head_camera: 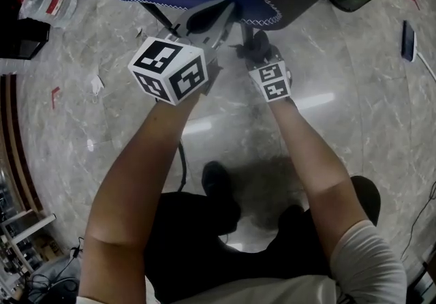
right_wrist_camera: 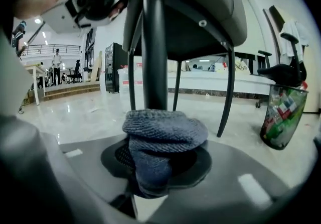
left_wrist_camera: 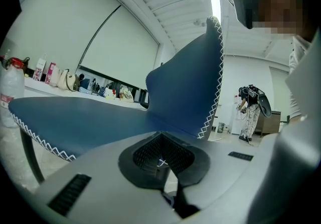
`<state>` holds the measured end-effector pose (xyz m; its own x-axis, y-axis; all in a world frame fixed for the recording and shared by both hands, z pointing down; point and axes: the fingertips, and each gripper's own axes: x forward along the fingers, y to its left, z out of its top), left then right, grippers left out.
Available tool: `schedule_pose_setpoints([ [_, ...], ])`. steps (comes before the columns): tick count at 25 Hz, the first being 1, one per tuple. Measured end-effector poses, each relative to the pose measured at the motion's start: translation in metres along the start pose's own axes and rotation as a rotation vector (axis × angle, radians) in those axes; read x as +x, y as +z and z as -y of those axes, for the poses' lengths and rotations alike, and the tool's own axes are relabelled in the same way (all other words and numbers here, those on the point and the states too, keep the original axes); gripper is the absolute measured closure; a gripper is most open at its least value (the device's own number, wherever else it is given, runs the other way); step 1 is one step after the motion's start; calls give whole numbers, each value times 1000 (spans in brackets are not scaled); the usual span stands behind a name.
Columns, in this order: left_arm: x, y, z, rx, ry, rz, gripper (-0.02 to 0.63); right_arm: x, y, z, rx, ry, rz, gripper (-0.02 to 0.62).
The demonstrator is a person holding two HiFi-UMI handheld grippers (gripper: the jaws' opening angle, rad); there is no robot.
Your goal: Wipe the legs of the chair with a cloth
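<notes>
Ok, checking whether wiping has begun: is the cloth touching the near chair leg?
Cannot tell. In the right gripper view the cloth overlaps the black chair leg with no gap showing, but it could simply sit in front.

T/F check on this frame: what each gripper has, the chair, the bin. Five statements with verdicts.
1. The right gripper grips a grey-blue ribbed cloth. True.
2. The cloth sits directly in front of a black metal chair leg. True.
3. The padded chair seat with white zigzag stitching is red. False: it is blue.
4. The left gripper also holds a cloth. False: only the seat's stitched edge is between its fingers.
5. The mesh waste bin is empty. False: it is full of colourful rubbish.
</notes>
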<state>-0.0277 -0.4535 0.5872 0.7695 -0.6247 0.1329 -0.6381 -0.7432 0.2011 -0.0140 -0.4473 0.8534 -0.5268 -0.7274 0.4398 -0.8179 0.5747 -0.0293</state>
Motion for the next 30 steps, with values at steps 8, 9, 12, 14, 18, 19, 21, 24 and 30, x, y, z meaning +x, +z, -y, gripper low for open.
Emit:
schedule_pose_setpoints([
  [8,-2,1,0,12,23,9,603,-84,167,-9,-45,15,355,469],
  [9,-2,1,0,14,25,9,603,-86,174,-9,-45,20,375,466],
  [12,0,0,0,13,27,4,603,-76,158,-8,-47,12,380,467],
  [14,1,-1,0,5,23,1,603,-61,131,-5,-42,6,345,462],
  [18,3,-1,0,4,21,6,603,-23,64,-1,-26,-3,219,457],
  [19,3,-1,0,3,20,3,603,-14,45,0,-16,-1,181,457],
  [21,2,-2,-1,0,10,-3,603,5,10,1,10,2,95,456],
  [24,0,0,-3,-4,0,-1,603,27,-37,1,56,22,-37,456],
  [30,0,-1,-2,3,-13,-5,603,32,-64,3,71,55,-138,466],
])
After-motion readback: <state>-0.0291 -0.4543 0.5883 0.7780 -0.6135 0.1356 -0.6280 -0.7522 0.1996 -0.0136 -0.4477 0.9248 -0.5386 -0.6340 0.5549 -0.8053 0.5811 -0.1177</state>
